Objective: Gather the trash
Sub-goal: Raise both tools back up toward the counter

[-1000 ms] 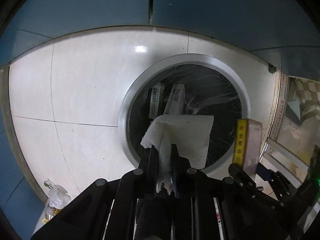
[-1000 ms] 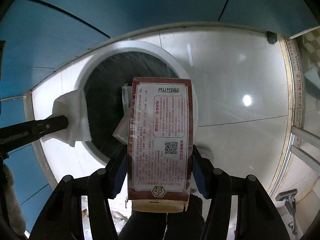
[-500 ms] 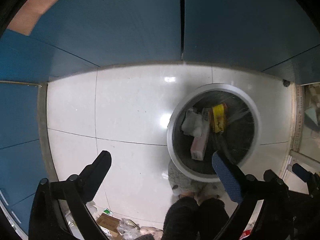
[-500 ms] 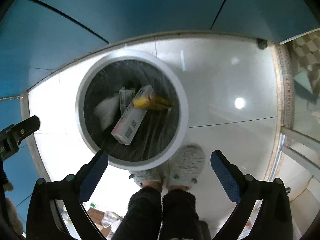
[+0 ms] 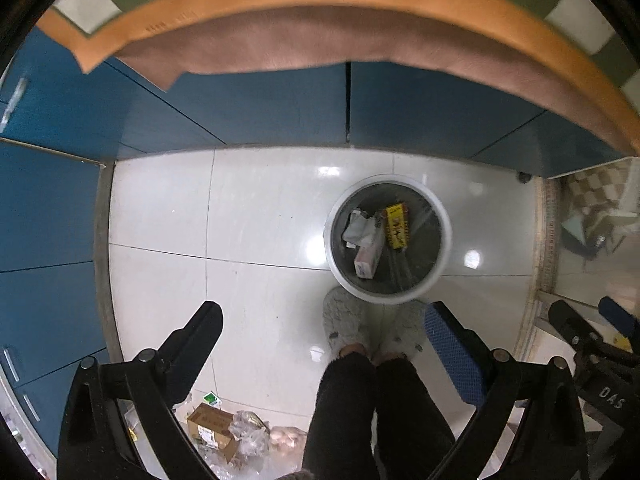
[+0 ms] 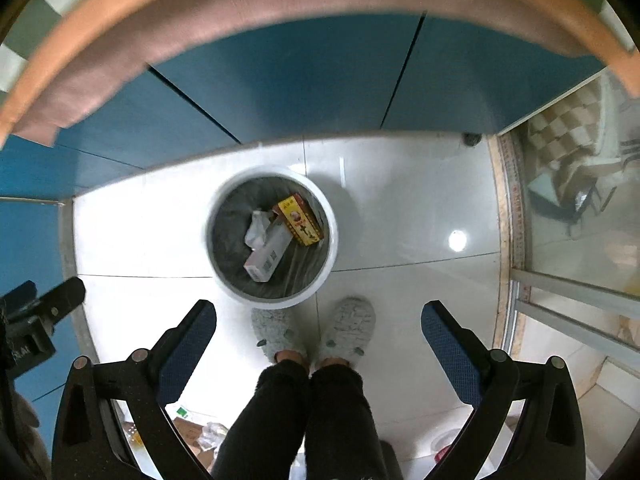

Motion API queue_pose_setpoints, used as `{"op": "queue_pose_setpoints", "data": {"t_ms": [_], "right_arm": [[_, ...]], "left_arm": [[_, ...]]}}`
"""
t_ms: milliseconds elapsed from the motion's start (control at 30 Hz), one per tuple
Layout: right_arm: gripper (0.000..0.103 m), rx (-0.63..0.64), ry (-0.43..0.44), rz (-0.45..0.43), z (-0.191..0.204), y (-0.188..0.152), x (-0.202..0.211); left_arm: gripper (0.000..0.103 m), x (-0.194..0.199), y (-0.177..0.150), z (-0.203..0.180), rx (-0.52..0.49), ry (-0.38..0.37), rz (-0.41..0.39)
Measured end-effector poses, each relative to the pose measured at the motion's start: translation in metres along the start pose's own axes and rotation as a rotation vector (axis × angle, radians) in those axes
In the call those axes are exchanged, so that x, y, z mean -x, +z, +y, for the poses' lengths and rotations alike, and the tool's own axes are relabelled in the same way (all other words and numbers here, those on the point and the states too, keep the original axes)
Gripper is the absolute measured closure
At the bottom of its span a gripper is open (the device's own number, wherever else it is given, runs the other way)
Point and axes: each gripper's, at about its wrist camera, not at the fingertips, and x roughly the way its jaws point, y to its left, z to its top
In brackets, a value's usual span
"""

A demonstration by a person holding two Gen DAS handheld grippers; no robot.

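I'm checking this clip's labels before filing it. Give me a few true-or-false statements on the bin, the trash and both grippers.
1. The left gripper holds a tissue. False: its jaws are open and empty.
2. A yellow box lies inside the bin. True.
3. The right gripper has its jaws open. True.
4. The bin lies tipped over. False: it stands upright on the floor.
5. More litter lies on the floor behind the person's feet. True.
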Motion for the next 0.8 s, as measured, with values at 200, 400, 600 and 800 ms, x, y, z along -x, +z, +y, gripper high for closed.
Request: {"op": "queue_pose_setpoints", "data": {"t_ms": [200, 400, 600, 800], "right_arm": [[0.0, 0.023, 0.012, -0.044, 0.006, -0.016, 0.095], [0.0, 0.035, 0.028, -0.056, 0.013, -0.038, 0.177], [0.0, 0.038, 0.042, -0.102, 0.019, -0.047, 0.249], [0.0, -0.009, 0.092, -0.196, 0.022, -0.028, 0.302]], "left_arm": [[0.0, 0.072, -0.018, 0.011, -0.002, -0.022, -0.037], [0.0, 0.133, -0.031, 0.019, -0.008, -0.044, -0.067], [0.0, 0.193, -0.031, 0.032, -0.004, -0.044, -0.158], [0.0, 0.251, -0.005, 0.039, 0.015, 0.008, -0.323]]}}
